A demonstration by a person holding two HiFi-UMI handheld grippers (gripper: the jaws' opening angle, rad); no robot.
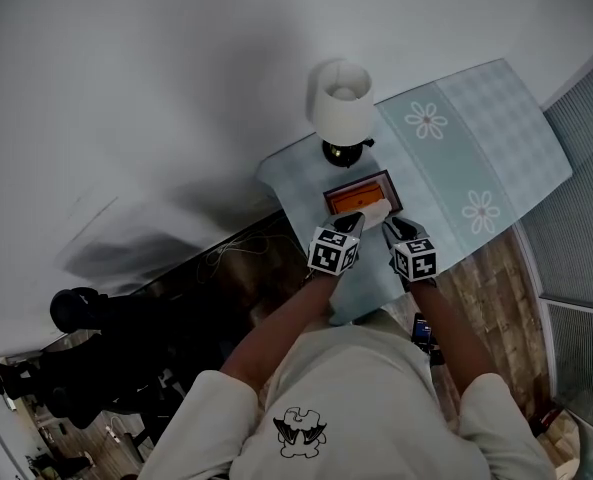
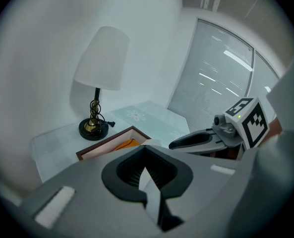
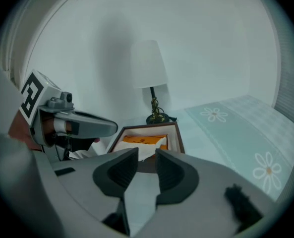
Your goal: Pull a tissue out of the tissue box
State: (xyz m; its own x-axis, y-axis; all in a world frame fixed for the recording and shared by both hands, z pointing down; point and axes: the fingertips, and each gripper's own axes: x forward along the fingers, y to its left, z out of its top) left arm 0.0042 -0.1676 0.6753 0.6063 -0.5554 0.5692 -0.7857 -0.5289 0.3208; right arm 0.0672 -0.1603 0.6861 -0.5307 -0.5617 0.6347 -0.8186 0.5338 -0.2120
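The table stands by the wall. The lamp is at the back of the table, close to the wall. The box lies on the table just in front of the lamp. A tissue lies on the near edge of the box. The left gripper is at the near side of the box. The right gripper is just beside it on the right, near the tissue. A cloth lies on the table to the right of the box.

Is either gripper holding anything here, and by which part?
Nothing is held. The right gripper is open, with the tissue in the tissue box just ahead of it. The left gripper is shut and empty.
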